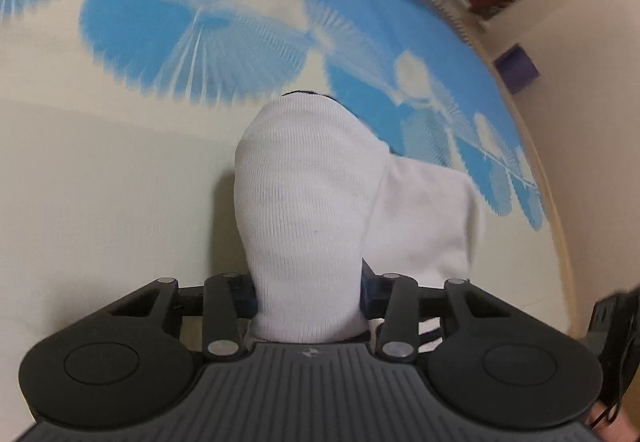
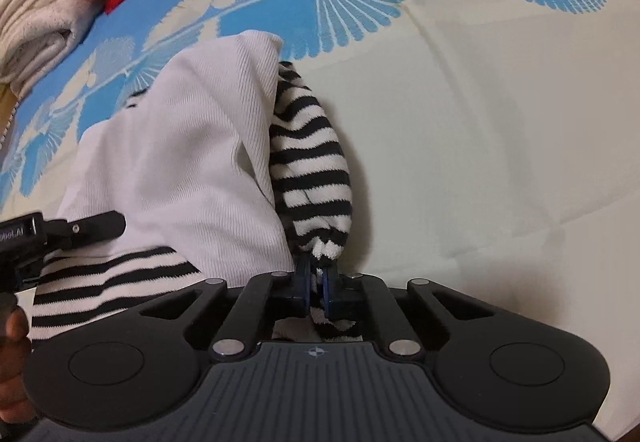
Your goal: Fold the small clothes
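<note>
The left gripper (image 1: 308, 294) clamps a white ribbed sock (image 1: 304, 210); the right gripper (image 2: 316, 282) pinches a black-and-white striped sock (image 2: 312, 170) alongside.

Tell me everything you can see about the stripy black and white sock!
The striped sock is soft, fuzzy-looking knit with black and white bands running across it. One end is pinched in the shut right hand-held gripper. From there it stretches away over the cream and blue bedspread, slightly curved. The plain white garment presses against one side and covers part of it. More striped fabric peeks out beneath that white garment.
</note>
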`<state>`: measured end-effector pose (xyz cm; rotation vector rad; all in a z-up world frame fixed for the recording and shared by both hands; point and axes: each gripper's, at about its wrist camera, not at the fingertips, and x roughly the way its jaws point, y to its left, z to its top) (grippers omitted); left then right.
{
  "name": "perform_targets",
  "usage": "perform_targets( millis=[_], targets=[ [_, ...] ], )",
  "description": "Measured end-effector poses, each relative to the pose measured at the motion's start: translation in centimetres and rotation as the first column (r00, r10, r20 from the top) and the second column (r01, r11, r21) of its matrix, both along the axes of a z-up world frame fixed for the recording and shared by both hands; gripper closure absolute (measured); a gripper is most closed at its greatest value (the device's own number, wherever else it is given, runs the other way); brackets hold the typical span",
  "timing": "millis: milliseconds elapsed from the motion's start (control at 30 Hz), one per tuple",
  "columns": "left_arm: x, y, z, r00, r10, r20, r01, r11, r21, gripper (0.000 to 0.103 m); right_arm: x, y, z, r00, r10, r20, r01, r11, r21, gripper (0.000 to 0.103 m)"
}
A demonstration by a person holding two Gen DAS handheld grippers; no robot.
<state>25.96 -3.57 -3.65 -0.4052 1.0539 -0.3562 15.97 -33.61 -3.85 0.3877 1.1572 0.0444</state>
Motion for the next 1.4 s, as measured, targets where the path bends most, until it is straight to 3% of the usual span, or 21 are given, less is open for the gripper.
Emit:
perform_targets(
  millis=[133, 400, 500, 600, 667, 767, 867, 933, 967, 1033, 1200, 1267, 1333, 1367, 1400],
  targets=[
    [0.2, 1.7, 2.6, 0.995, 0.017, 0.099, -0.025, 0.996, 0.084, 0.057, 1.1, 1.6, 0.9, 0.998, 0.0, 0.059, -0.003, 0.998, 0.056, 0.099],
    [2.0, 7.8, 3.7, 0.992, 0.078, 0.096, -0.094, 0.981, 0.172, 0.042, 4.7, 7.6, 2.3, 0.986, 0.029, 0.161, -0.047, 0.993, 0.107, 0.1],
    [1.9, 9.2, 4.1, 0.993, 0.067, 0.098, -0.087, 0.971, 0.222, 0.04, 5.7, 9.1, 2.1, 0.989, 0.043, 0.144, -0.054, 0.996, 0.07, 0.1],
    [0.8, 10.0, 5.3, 0.983, 0.035, 0.181, -0.086, 0.955, 0.283, 0.033, 6.2, 9.3, 1.6, 0.994, 0.024, 0.103, -0.027, 0.999, 0.025, 0.1],
    [0.0, 10.3, 6.0, 0.979, 0.018, 0.203, -0.077, 0.955, 0.286, 0.032, 6.4, 9.2, 1.5, 0.997, 0.007, 0.083, -0.007, 1.0, 0.009, 0.1],
    [-1.4, 10.4, 6.2, 0.981, -0.03, 0.192, -0.024, 0.961, 0.275, 0.032, 6.2, 9.5, 1.4, 0.997, 0.0, 0.072, 0.0, 1.0, -0.004, 0.1],
    [-2.3, 9.5, 5.4, 0.987, -0.092, 0.128, 0.057, 0.965, 0.256, 0.032, 5.6, 9.9, 1.5, 0.997, 0.006, 0.074, -0.005, 1.0, -0.019, 0.098],
    [-2.6, 8.9, 3.9, 0.991, -0.121, 0.061, 0.101, 0.96, 0.262, 0.032, 5.1, 9.6, 1.6, 0.997, -0.025, 0.071, 0.025, 1.0, -0.007, 0.09],
    [-2.8, 8.5, 3.0, 0.991, -0.129, 0.038, 0.111, 0.945, 0.306, 0.027, 4.8, 9.3, 1.7, 0.996, -0.046, 0.072, 0.046, 0.999, 0.004, 0.083],
    [-3.2, 8.0, 1.9, 0.991, -0.134, 0.032, 0.112, 0.919, 0.377, 0.023, 4.0, 8.5, 2.3, 0.992, -0.086, 0.097, 0.082, 0.996, 0.047, 0.056],
    [-4.1, 9.1, 3.3, 0.999, -0.026, 0.036, 0.015, 0.96, 0.281, 0.023, 2.5, 8.5, 3.2, 0.991, -0.019, 0.132, 0.005, 0.994, 0.105, 0.05],
    [-4.4, 8.9, 3.6, 0.999, -0.019, 0.032, 0.01, 0.962, 0.271, 0.023, 2.4, 9.2, 2.8, 0.994, 0.045, 0.101, -0.051, 0.997, 0.059, 0.05],
    [-4.7, 8.3, 3.1, 0.999, -0.039, 0.015, 0.032, 0.947, 0.319, 0.022, 2.4, 10.1, 2.0, 0.992, 0.109, 0.056, -0.109, 0.994, -0.007, 0.055],
    [-4.8, 8.1, 3.0, 0.999, -0.049, 0.015, 0.04, 0.939, 0.342, 0.022, 2.3, 10.4, 1.6, 0.99, 0.135, 0.039, -0.134, 0.99, -0.033, 0.063],
    [-4.9, 8.0, 3.0, 0.999, -0.044, 0.021, 0.034, 0.939, 0.343, 0.022, 2.3, 10.6, 1.4, 0.987, 0.159, 0.03, -0.157, 0.986, -0.054, 0.086]
  ],
)
